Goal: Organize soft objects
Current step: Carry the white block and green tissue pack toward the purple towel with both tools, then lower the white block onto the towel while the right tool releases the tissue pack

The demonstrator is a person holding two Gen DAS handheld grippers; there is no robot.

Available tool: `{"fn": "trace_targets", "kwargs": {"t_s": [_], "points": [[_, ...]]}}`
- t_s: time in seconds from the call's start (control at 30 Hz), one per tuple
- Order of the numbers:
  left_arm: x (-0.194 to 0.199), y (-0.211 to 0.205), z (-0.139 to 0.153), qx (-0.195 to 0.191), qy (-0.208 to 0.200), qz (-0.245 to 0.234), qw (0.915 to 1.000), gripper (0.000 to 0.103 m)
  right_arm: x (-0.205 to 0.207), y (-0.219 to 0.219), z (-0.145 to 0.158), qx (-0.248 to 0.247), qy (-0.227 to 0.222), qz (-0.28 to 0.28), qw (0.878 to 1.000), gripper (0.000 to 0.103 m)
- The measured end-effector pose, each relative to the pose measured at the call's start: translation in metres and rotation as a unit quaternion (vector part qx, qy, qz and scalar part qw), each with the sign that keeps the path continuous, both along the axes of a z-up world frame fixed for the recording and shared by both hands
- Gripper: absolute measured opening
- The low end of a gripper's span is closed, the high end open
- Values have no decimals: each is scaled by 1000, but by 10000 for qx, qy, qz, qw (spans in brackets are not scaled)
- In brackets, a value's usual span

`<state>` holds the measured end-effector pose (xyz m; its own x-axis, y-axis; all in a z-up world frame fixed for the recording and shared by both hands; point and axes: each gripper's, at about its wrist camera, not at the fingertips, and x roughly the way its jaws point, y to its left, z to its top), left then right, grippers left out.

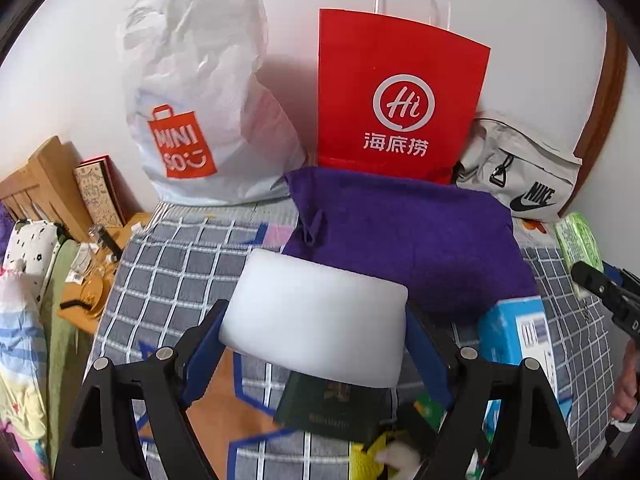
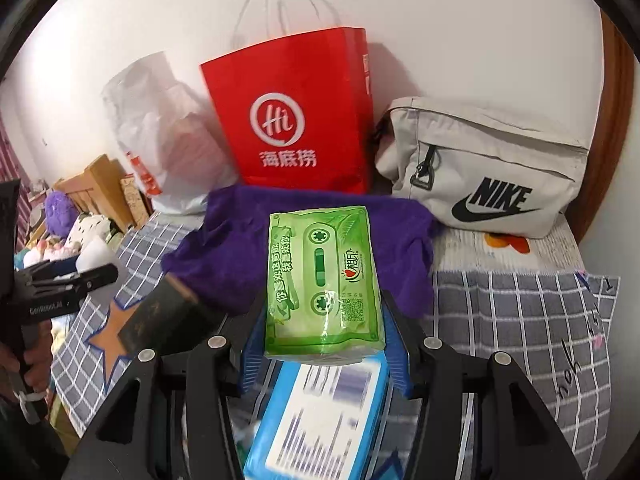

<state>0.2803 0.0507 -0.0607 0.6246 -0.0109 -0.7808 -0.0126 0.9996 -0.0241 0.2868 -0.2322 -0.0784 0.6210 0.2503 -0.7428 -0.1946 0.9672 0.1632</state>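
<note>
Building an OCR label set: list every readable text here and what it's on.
"MINISO": white plastic bag.
"Hi" and "海底捞": red paper bag.
"NIKE": grey pouch.
"GenRobot.AI", roughly: side of left gripper.
Handwritten "you", roughly: checked cover.
Green tissue pack: Chinese print and QR code, too small.
Blue box label: blurred.
Dark booklet: illegible.

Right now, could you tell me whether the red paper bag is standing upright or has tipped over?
Upright. The red paper bag stands against the white wall, handles pointing up, behind the purple towel.
</note>
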Motion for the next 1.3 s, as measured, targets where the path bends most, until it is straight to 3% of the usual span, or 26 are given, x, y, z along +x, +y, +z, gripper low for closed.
{"fn": "trace_targets", "kwargs": {"t_s": [0.47, 0.63, 1.03, 1.3], "points": [[95, -21, -28, -51, 285, -156, 9995, 84, 98, 5, -23, -245, 211, 222, 9992, 51], [128, -26, -41, -113, 435, -162, 9989, 84, 125, 7, -45, -284, 374, 279, 9985, 51], [193, -37, -80, -106, 866, -228, 9959, 84, 157, -12, -107, -328, 1043, 344, 9934, 51], [206, -35, -96, -402, 1058, -327, 9930, 85, 160, -18, -119, -240, 1120, 398, 9926, 52]]}}
